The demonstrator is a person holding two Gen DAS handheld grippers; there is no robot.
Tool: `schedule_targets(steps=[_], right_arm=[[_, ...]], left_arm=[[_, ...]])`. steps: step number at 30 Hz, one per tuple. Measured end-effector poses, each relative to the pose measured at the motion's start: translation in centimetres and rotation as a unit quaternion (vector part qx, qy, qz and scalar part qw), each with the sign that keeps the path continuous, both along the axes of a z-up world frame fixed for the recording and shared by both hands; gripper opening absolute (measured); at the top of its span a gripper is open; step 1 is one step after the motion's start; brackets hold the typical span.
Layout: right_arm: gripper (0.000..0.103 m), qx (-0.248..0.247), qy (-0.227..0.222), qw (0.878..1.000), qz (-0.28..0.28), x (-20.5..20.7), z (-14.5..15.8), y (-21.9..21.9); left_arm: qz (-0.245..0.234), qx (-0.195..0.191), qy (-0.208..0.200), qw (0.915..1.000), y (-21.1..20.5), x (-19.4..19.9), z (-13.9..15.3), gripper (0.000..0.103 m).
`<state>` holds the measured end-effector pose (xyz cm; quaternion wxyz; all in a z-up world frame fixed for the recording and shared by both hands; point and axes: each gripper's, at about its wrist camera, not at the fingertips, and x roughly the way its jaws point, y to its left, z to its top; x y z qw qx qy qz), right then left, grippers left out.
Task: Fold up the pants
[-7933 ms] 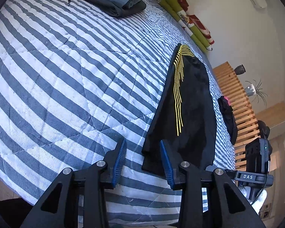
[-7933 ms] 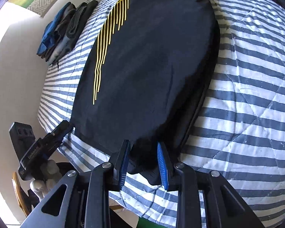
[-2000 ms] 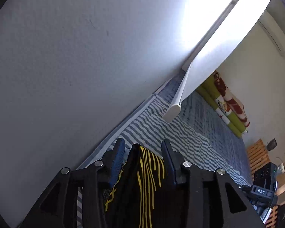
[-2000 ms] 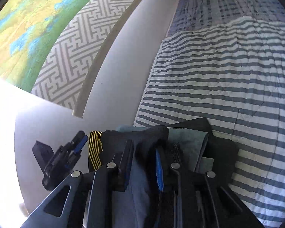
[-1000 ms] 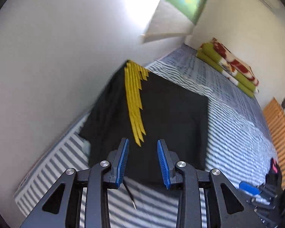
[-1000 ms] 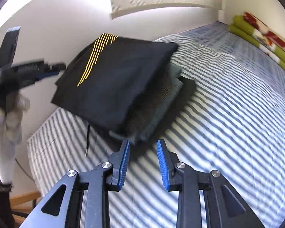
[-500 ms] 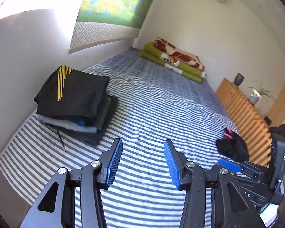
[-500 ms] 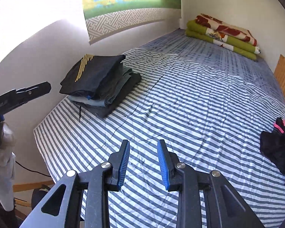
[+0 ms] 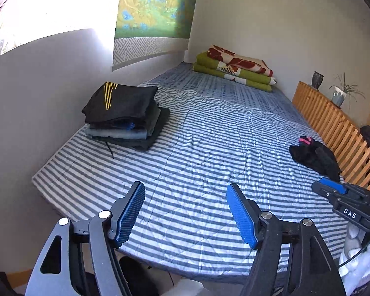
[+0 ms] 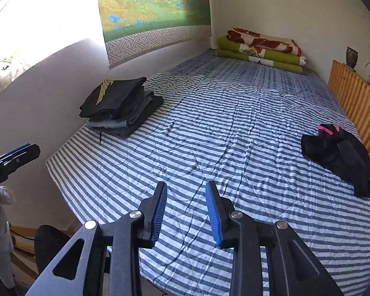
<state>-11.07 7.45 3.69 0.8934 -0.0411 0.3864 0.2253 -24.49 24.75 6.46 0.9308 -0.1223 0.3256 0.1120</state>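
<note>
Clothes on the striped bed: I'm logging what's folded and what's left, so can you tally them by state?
Stack of folded garments, black pants with yellow stripes on top: 1 stack, layer count unclear
Unfolded black garment with pink trim, near the wooden slats: 1
Total: 2 groups of clothes on the bed

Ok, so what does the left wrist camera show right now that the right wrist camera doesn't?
Only the left wrist view: the left tool up close, wide open and empty; the right tool at its right edge, by the wooden slat rail; and a wall unit at the top.

Only the right wrist view: the right tool up close, its fingers narrower apart, nothing between them; and the left tool's tip at the left edge.

Both: the striped bed cover, the folded stack topped by black pants with yellow stripes, and the crumpled black garment.
</note>
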Motion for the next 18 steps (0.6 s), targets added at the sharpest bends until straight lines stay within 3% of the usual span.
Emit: schedule_targets(steps=[3, 5, 12, 15, 18], right_arm=[[0.035, -0.014, -0.02, 1.0, -0.015, -2.1, -0.4, -1.0], [0.045, -0.02, -0.033, 0.999, -0.025, -3.3, -0.7, -1.5], [0.046, -0.023, -0.034, 0.998, -0.042, -6.5, -2.4, -1.9], [0.059, -0.027, -0.043, 0.997, -0.05, -7.5, -2.8, -1.9], [0.061, -0.027, -0.05, 0.997, -0.061, -7.7, -2.9, -2.0]], left_arm=[[0.008, 0.003, 0.008, 0.9999, -0.2, -1.9, -1.7, 0.085], [0.022, 0.001, 0.013, 0.9997, -0.1, -3.2, -2.7, 0.086], [0.043, -0.017, 0.037, 0.9983, 0.8, -5.4, -6.2, 0.088], [0.037, -0.019, 0.041, 0.9983, 0.8, -5.5, -6.6, 0.089], [0.031, -0.019, 0.041, 0.9985, 0.7, -5.1, -6.6, 0.091]])
